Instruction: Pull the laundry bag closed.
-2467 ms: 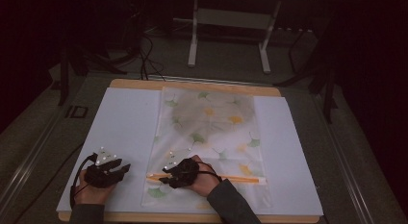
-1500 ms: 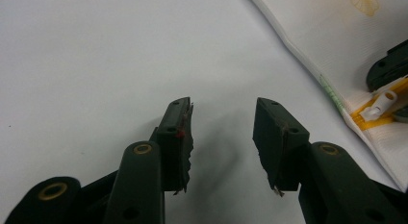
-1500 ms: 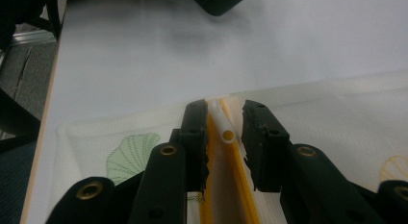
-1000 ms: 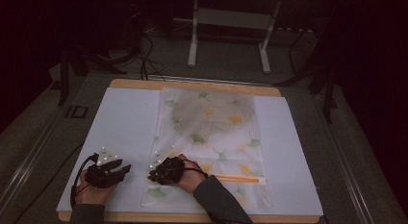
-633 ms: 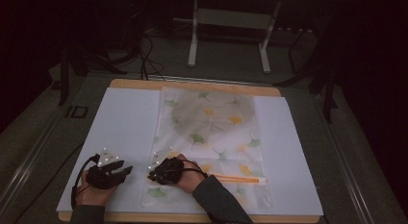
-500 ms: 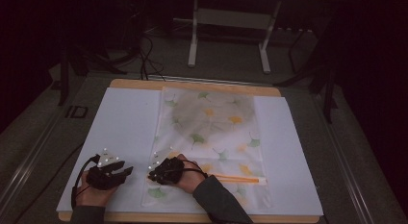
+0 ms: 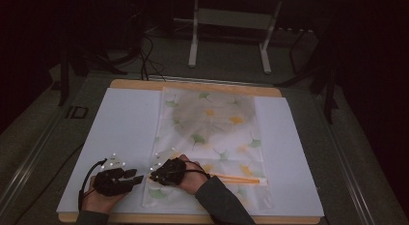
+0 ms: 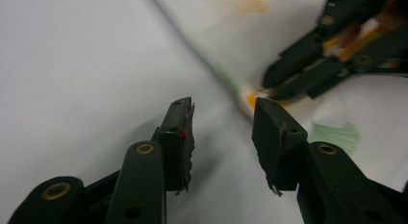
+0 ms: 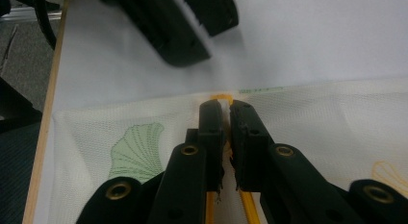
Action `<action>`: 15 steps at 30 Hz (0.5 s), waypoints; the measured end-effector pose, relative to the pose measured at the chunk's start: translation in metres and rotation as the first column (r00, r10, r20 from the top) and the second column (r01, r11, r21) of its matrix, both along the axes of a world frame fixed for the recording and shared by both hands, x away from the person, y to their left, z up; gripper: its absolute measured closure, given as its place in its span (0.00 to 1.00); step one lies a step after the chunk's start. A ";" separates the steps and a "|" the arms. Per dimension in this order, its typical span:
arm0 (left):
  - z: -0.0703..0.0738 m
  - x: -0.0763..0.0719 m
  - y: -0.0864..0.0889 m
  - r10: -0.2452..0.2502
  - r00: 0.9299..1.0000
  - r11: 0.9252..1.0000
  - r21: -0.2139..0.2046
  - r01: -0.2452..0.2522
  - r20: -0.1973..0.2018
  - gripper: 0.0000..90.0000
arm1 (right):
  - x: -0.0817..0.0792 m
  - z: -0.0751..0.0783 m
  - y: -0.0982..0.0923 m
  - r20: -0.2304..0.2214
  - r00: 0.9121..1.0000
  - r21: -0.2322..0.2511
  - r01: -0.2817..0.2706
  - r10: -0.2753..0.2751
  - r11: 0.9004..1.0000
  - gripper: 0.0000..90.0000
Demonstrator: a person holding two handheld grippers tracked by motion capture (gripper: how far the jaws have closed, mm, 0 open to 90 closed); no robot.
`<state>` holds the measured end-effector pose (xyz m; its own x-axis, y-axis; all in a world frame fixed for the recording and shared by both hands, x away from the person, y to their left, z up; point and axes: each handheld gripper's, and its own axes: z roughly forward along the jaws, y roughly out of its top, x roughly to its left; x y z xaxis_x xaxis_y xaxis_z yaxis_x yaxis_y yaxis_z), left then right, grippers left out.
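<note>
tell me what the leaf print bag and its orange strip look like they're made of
Leaf print bag: seemingly thin matte mesh-textured fabric or plastic; a fine dotted weave shows.
Orange strip: probably smooth plastic zipper track, narrow, straight, uniformly coloured. The right gripper is pinched on its end.

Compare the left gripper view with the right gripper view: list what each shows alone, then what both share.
Left gripper view alone: the open left gripper seen along its own jaws, over the plain white sheet.
Right gripper view alone: the right gripper pinched on the orange zip strip, and the wooden table edge.
Shared: the translucent leaf-printed bag, each other's black jaws.
</note>
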<state>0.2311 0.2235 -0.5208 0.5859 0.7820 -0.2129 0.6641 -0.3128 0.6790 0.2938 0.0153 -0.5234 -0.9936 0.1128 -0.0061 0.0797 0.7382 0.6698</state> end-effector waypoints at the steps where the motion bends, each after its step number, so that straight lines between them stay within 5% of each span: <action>1: 0.000 0.000 0.000 0.000 1.000 1.000 0.000 0.000 0.000 0.65 | 0.000 0.000 0.000 0.000 1.000 0.000 0.000 0.000 1.000 0.93; 6: -0.003 0.001 -0.006 -0.037 0.998 0.997 -0.063 0.034 -0.052 0.63 | -0.001 0.004 -0.003 0.013 1.000 0.004 0.001 -0.001 1.000 0.93; 15: -0.009 0.008 -0.013 -0.067 0.993 0.995 -0.085 0.059 -0.099 0.64 | -0.001 0.009 -0.007 0.022 1.000 0.013 0.002 -0.002 1.000 0.93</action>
<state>0.2388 0.2109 -0.5301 0.6056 0.7218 -0.3349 0.7115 -0.3026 0.6342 0.2930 0.0086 -0.5147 -0.9930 0.1151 -0.0261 0.0666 0.7291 0.6811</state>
